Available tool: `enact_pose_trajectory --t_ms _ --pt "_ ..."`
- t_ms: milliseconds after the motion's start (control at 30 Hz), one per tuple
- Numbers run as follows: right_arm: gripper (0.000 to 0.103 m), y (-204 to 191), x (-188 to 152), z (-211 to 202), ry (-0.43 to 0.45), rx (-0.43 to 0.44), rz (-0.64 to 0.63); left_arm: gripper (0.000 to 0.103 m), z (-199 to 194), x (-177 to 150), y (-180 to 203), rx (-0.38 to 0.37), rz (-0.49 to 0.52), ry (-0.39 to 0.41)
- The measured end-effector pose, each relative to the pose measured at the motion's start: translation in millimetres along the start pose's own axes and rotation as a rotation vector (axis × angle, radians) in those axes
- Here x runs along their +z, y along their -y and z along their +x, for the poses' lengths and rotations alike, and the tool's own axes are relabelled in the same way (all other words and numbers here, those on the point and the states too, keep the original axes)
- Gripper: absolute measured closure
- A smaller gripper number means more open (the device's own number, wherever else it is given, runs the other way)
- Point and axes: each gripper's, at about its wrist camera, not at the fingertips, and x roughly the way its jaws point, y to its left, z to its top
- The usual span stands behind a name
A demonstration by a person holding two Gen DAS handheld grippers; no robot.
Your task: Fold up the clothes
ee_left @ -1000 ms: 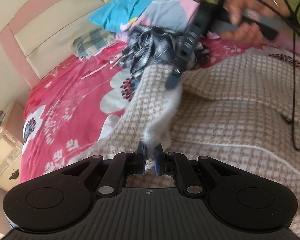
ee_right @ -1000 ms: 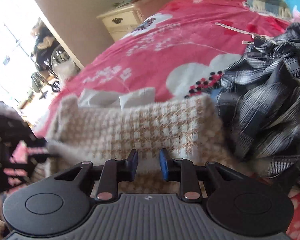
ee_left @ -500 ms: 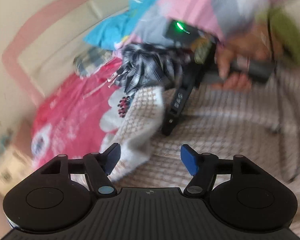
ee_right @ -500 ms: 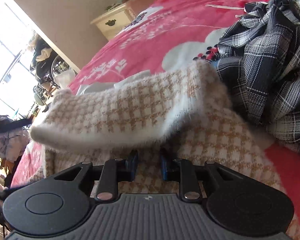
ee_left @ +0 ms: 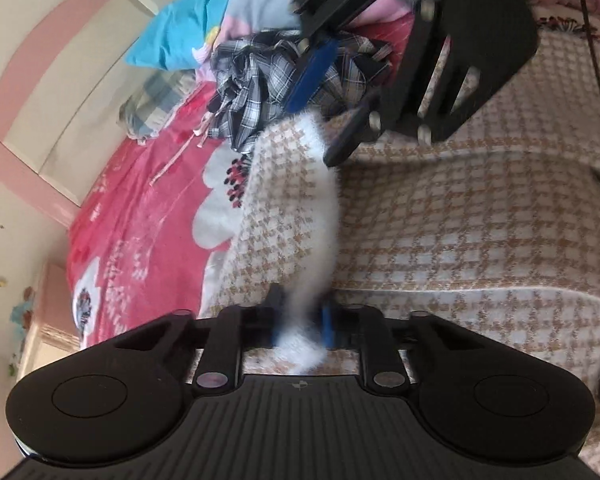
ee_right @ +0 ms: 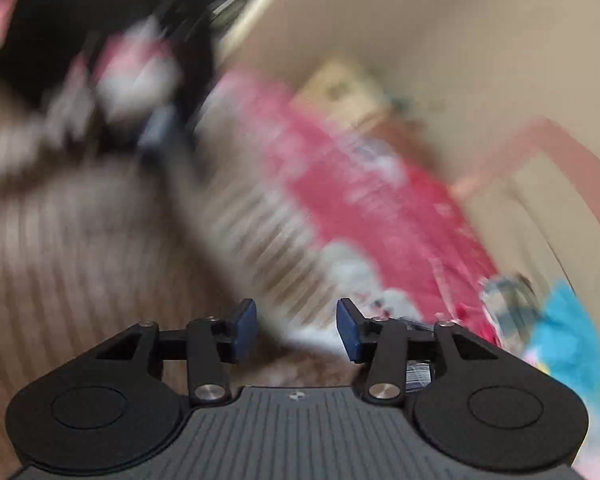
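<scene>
A beige houndstooth garment (ee_left: 460, 220) with a fuzzy white inner side lies spread on the bed. Its folded-over flap (ee_left: 288, 200) runs from my left gripper up to the right one. My left gripper (ee_left: 302, 322) is closing, and its blue pads pinch the flap's white edge. In the left wrist view the right gripper (ee_left: 320, 120) hovers at the flap's far end, with the white edge lying between its spread fingers. The right wrist view is badly blurred. There the right gripper (ee_right: 296, 328) is opening, its pads apart and pressing on nothing, with cloth below them.
A crumpled dark plaid shirt (ee_left: 284, 80) lies just beyond the flap. A blue pillow (ee_left: 172, 40) and more bedding sit behind it. The red floral bedspread (ee_left: 140, 220) stretches left to the pink headboard (ee_left: 40, 92). A black cable (ee_left: 596, 80) hangs at the right.
The left gripper spread wide half a second ago and has closed again on the flap's white edge. The right gripper rolled over, came nearer and let its jaws part from the cloth.
</scene>
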Motion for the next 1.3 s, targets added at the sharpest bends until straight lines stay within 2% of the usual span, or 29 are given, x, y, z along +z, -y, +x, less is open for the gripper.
enact_pose_trajectory --t_ms 67,100,133,167,200,300,400,500,567,667,733,800,867,933,1000,1067,1100,1133,1200,1300 --pt "0.057 -10 -1 18 -0.020 -0.043 -0.117 0.091 -1 -1 -1 0.002 -0.002 0.005" --pt "0.067 -12 -1 24 -0.025 -0.054 -0.143 0.091 -3 -2 -1 0.006 -0.005 0.011" --pt "0.081 -8 2 23 -0.022 -0.057 -0.123 0.093 -4 -3 -1 0.011 -0.007 0.016" --pt "0.085 -3 6 18 -0.013 -0.062 -0.086 0.094 -5 -3 -2 0.015 -0.009 0.021" --pt "0.094 2 9 14 -0.004 -0.067 -0.048 0.094 -8 -5 -2 0.025 -0.005 0.029" --pt "0.095 18 18 -12 0.036 -0.039 0.108 0.096 -19 -9 -7 0.049 -0.022 0.052" --pt "0.095 8 15 -24 0.046 0.004 0.148 0.096 -28 -15 -12 0.045 -0.032 0.056" --pt "0.097 -13 11 -8 0.014 0.056 0.164 0.096 -25 -27 -8 0.029 -0.009 0.023" --pt "0.097 -21 9 7 0.001 0.045 0.185 0.095 -16 -32 1 0.024 0.015 -0.015" --pt "0.097 -24 8 18 -0.009 0.031 0.239 0.091 -2 -37 15 0.059 0.084 -0.051" --pt "0.097 -20 8 17 -0.011 0.030 0.279 0.088 -4 -34 16 0.076 0.074 -0.067" --pt "0.097 -19 6 15 -0.010 0.029 0.298 0.083 -16 -26 9 0.068 0.018 -0.084" --pt "0.097 -20 4 12 -0.008 0.023 0.306 0.080 -38 -20 -5 0.039 -0.092 -0.080" --pt "0.096 -22 5 12 -0.009 0.014 0.308 0.078 -57 -15 -25 0.019 -0.256 -0.082" --pt "0.095 -26 6 9 -0.010 0.004 0.309 0.076 -63 -14 -52 0.047 -0.481 -0.102" --pt "0.094 -28 6 7 -0.008 -0.003 0.299 0.076 -54 -19 -73 0.066 -0.671 -0.082" --pt "0.091 -27 6 2 -0.008 -0.001 0.292 0.076 -42 -21 -76 0.088 -0.705 -0.082" --pt "0.090 -24 5 -5 0.000 0.007 0.296 0.076 -29 -23 -73 0.116 -0.691 -0.099" --pt "0.090 -10 0 -29 0.048 0.018 0.366 0.076 8 -32 -63 0.169 -0.640 -0.191" --pt "0.090 23 -5 -48 0.101 0.018 0.527 0.076 29 -45 -58 0.196 -0.690 -0.189"
